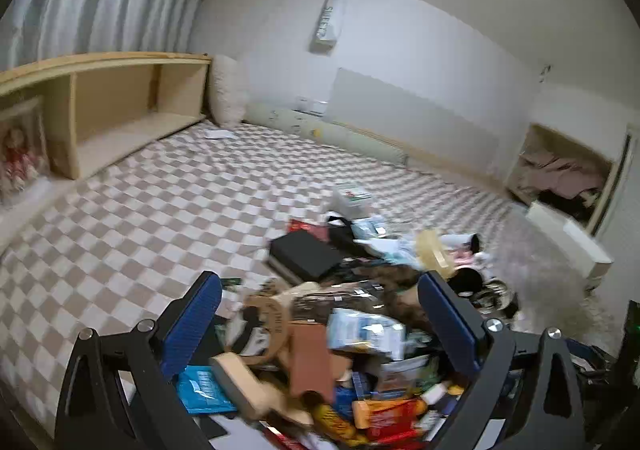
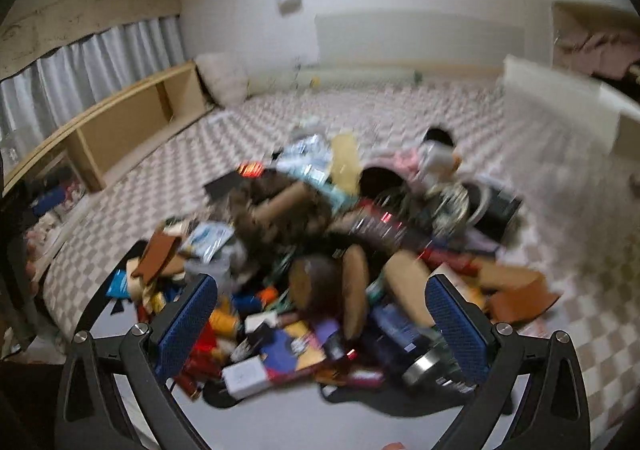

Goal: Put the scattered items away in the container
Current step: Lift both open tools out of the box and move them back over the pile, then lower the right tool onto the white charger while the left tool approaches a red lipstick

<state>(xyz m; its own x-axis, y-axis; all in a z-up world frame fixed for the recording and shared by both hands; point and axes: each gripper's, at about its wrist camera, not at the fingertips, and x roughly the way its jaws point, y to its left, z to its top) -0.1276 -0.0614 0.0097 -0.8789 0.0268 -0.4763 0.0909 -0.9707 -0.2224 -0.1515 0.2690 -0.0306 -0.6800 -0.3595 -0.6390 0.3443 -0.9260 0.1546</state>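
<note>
While both jaws gape empty over the clutter pile, wall bag lettering blurred, unreadable

Readable text, left wrist view: vertical grey letters, apparently "SWEET", last letters unsure, on white wall bag; curved dark lettering on tan cardboard ring, too blurred to read; pale print on blue packet, illegible; print on orange pack, illegible. Right wrist view: motion blur throughout, nothing legible on pile or white box
</note>
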